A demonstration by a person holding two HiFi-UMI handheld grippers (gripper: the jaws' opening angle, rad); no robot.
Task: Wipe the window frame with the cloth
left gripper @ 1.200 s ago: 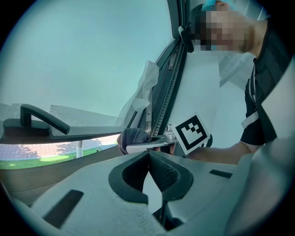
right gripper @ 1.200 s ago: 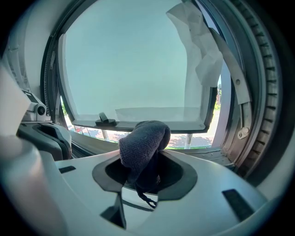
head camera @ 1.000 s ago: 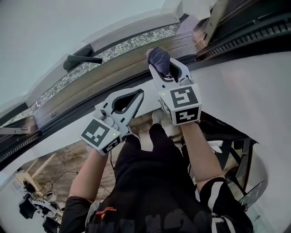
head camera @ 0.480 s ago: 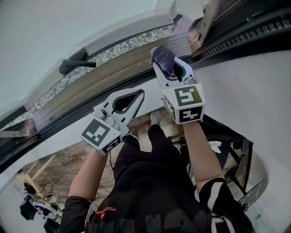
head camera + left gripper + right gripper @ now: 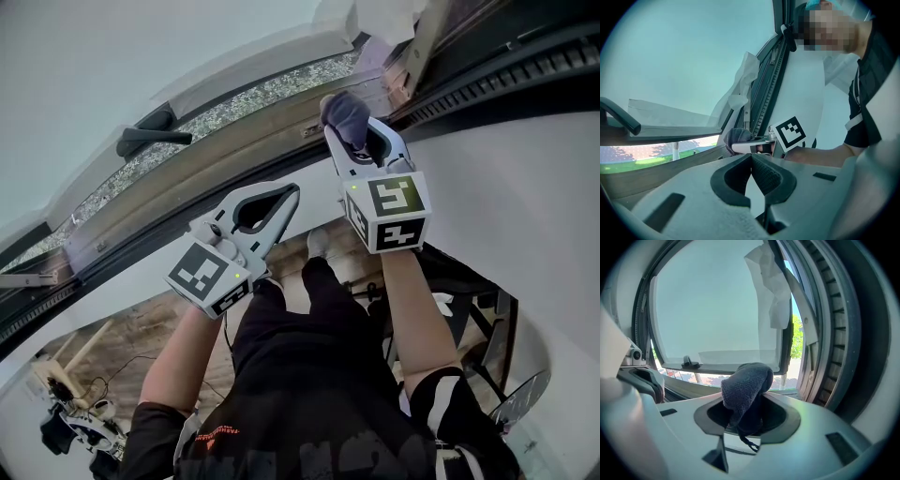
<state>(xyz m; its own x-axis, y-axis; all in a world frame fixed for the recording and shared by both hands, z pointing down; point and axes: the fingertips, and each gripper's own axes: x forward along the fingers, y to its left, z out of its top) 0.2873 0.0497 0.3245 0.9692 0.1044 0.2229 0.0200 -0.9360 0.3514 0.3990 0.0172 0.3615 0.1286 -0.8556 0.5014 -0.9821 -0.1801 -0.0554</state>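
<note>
A dark blue-grey cloth (image 5: 343, 114) is bunched between the jaws of my right gripper (image 5: 349, 127), which is shut on it. The cloth presses on the tan lower window frame (image 5: 216, 155) near its right corner. In the right gripper view the cloth (image 5: 747, 383) bulges up out of the jaws in front of the pane. My left gripper (image 5: 292, 191) hangs lower and to the left, over the white wall below the frame. Its jaws are shut with nothing in them (image 5: 750, 155). The left gripper view shows the cloth (image 5: 736, 137) against the frame.
A black window handle (image 5: 150, 139) sticks out of the sash at the left. A dark ribbed track (image 5: 525, 66) runs along the right side. White film (image 5: 771, 282) hangs at the upper right corner. White wall (image 5: 506, 187) lies below the frame, with the person's legs and floor beneath.
My right gripper has slid right along the frame with the cloth, closer to the corner. The left gripper has hardly moved.
</note>
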